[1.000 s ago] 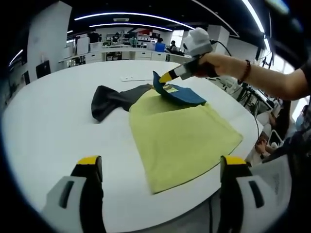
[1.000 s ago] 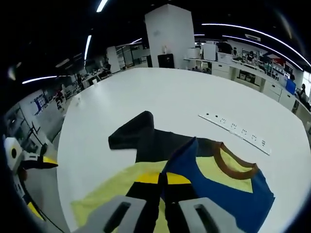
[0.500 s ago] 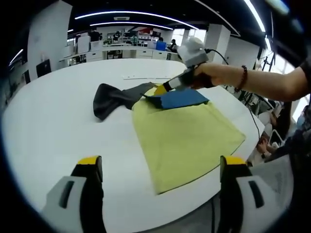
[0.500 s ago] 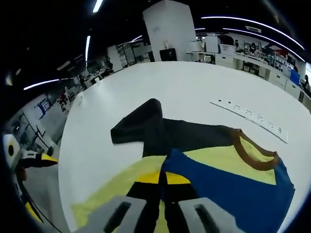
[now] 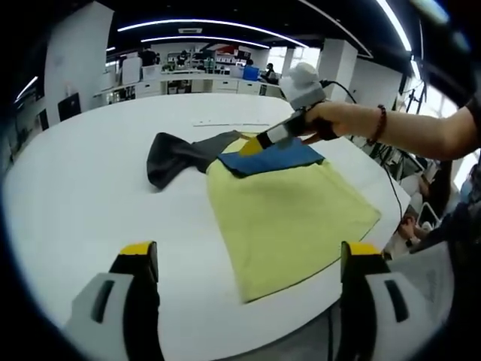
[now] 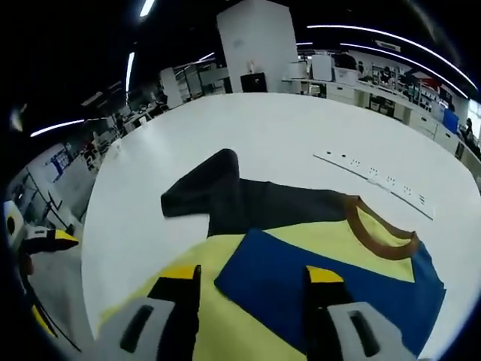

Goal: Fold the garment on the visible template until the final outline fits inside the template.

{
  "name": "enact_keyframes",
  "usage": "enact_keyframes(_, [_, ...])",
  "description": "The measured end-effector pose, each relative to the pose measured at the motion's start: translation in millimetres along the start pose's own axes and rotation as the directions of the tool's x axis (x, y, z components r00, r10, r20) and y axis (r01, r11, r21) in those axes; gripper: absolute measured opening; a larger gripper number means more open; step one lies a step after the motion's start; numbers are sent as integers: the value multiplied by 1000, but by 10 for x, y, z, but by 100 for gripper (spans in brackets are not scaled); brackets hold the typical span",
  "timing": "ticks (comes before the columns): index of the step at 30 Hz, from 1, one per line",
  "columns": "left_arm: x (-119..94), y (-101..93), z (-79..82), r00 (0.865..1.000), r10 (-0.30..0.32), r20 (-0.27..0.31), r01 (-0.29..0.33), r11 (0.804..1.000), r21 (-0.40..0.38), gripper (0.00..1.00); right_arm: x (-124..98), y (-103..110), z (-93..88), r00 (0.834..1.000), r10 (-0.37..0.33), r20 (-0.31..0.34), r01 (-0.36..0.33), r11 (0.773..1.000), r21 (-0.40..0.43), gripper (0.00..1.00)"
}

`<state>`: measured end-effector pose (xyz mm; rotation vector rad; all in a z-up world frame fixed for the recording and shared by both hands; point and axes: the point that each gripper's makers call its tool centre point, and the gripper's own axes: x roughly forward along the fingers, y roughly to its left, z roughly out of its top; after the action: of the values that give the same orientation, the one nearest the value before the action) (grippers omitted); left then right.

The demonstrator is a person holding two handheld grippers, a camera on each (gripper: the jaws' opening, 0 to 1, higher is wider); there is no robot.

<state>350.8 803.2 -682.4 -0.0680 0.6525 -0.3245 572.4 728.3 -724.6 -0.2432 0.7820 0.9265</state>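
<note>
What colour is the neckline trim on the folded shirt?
Brown, on the yellow, blue and dark grey shirt's collar band; clearest in the right gripper view.

You have a large white round table [image 5: 75, 188] under everything. On it lies the garment [image 5: 289, 214], a T-shirt with a yellow-green body, spread flat and reaching close to the table edge nearest the person's arm. Its blue sleeve [image 6: 331, 282] is folded over onto the yellow-green body, and you can see the brown collar [image 6: 376, 229] just beside this fold. A dark grey sleeve [image 5: 180, 154] stretches out from the shirt onto the bare table top, a little crumpled at its end. Beyond the collar, well apart from the shirt, a long white strip with small marks [image 6: 372, 180] lies flat on the table.
</note>
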Motion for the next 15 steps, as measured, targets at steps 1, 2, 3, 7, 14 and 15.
enact_keyframes(1, [-2, -2, 17, 1000, 1, 8, -1, 1000, 0, 99, -24, -49, -3, 1000, -19, 4, 19, 1000, -6, 66])
enact_keyframes(2, [-3, -13, 45, 1000, -2, 22, 2, 1000, -3, 99, -41, -68, -10, 1000, -24, 3, 24, 1000, -6, 72])
enact_keyframes(3, [-4, -20, 58, 1000, -4, 26, 4, 1000, -6, 99, -56, -92, -13, 1000, -29, 5, 29, 1000, -1, 76])
enact_keyframes(7, [-2, -25, 85, 1000, -4, 26, 4, 1000, 12, 99, -156, -176, -47, 1000, -29, -1, 29, 999, 41, 87])
enact_keyframes(14, [-19, -42, 107, 1000, -5, 30, 4, 1000, 24, 99, -359, -476, -239, 995, -87, -42, 89, 994, 57, 98])
enact_keyframes(15, [-18, -44, 105, 1000, -6, 28, 6, 1000, 23, 99, -391, -523, -270, 995, -91, -42, 93, 993, 68, 99])
